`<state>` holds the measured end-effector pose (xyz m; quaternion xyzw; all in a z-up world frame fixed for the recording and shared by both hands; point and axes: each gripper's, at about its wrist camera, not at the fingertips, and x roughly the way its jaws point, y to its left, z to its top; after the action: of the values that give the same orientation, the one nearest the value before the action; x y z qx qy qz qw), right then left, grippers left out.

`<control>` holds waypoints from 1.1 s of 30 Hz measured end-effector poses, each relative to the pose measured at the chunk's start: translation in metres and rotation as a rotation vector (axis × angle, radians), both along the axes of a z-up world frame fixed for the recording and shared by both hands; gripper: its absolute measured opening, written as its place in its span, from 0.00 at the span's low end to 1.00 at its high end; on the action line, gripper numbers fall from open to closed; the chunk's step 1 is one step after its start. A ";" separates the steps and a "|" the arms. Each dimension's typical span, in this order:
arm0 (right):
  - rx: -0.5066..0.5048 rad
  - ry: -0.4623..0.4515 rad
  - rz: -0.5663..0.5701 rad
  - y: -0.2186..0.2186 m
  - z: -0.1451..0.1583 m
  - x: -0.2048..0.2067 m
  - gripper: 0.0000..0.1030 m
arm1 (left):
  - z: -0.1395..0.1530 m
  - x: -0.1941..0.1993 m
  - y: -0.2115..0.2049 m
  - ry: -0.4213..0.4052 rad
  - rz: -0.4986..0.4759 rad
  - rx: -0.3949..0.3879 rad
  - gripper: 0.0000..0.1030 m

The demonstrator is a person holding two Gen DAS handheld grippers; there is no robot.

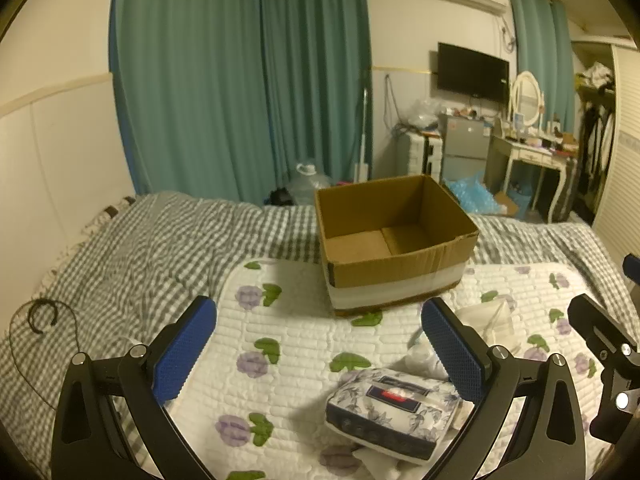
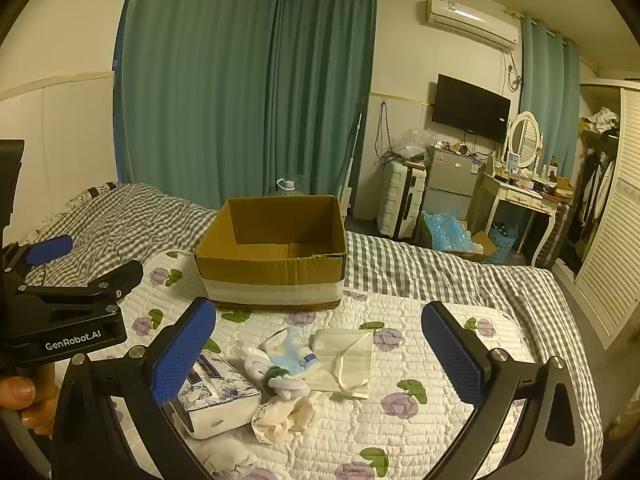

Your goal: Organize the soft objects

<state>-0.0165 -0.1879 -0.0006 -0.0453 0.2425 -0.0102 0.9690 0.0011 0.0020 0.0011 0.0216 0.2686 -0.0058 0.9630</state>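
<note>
I hold my left tool (image 1: 316, 344) and my right tool (image 2: 318, 344) above the bed, both with their blue pads spread wide and nothing between them. The soft things lie in a loose heap on the white quilted mat with purple flowers (image 2: 420, 364): a soft floral-printed tissue pack (image 2: 218, 394) at the left, a white pleated face mask with ear loops (image 2: 340, 356) at the right, a small white and pale-blue cloth bundle (image 2: 286, 354) between them, and a crumpled cream lace cloth (image 2: 286, 412) just in front. The open brown cardboard box with a white band round its base (image 2: 272, 252) stands empty behind them, on the far edge of the mat.

Nothing is in the box yet, so I judge the sorting has not begun. The risks come from the heap itself — the mask's loops lie against the bundle, so lifting one may drag the other. The tissue pack sits close under my right tool's left pad and could be nudged aside. My two tools also hang near each other and could collide if both reach in together.
</note>
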 end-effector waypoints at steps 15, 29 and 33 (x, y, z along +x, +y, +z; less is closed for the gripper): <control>0.002 0.000 0.000 -0.001 0.000 0.000 1.00 | 0.004 0.000 0.002 -0.011 0.009 -0.002 1.00; 0.004 -0.002 -0.005 -0.003 -0.002 0.001 1.00 | -0.002 -0.001 -0.001 -0.008 -0.005 -0.001 1.00; 0.003 -0.003 -0.005 -0.004 -0.003 0.001 1.00 | -0.002 -0.001 -0.002 -0.011 -0.004 0.001 1.00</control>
<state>-0.0158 -0.1915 -0.0037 -0.0434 0.2411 -0.0125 0.9695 -0.0003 0.0000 -0.0012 0.0226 0.2634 -0.0076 0.9644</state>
